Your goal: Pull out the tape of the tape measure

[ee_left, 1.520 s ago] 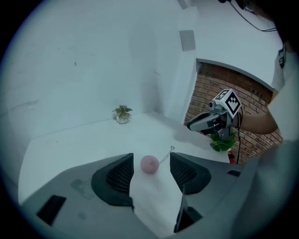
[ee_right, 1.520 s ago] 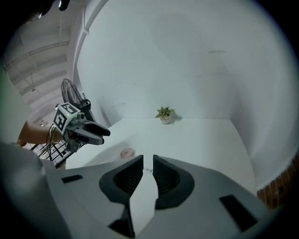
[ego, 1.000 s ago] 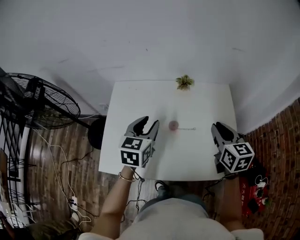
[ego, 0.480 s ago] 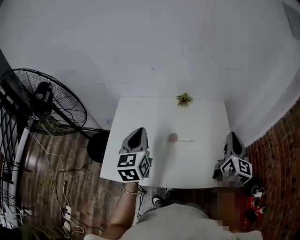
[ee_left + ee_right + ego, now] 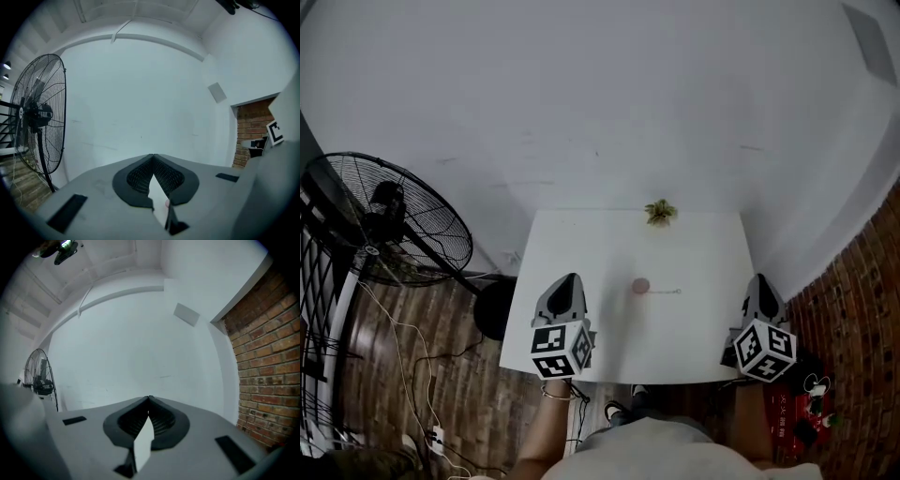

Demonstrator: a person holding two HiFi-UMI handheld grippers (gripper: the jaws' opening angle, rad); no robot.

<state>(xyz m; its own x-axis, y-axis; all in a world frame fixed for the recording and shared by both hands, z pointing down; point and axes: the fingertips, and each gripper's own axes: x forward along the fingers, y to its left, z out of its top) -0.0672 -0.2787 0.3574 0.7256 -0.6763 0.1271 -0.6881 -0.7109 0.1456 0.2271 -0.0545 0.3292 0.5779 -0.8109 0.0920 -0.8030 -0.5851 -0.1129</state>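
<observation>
A white square table point(image 5: 581, 246) stands on a floor of wooden planks point(image 5: 441, 375). A small round pink tape measure point(image 5: 640, 286) lies on it, ahead of the left gripper point(image 5: 567, 279) and to that gripper's right, well apart from the right gripper point(image 5: 759, 281). A short thin strip point(image 5: 667, 292) runs from the tape measure toward the right gripper's side. A little green plant point(image 5: 658, 213) sits at the table's far edge, beyond both grippers.

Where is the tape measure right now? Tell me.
In the head view the tape measure lies near the middle of the white table, this side of the plant, nearer the left gripper.
</observation>
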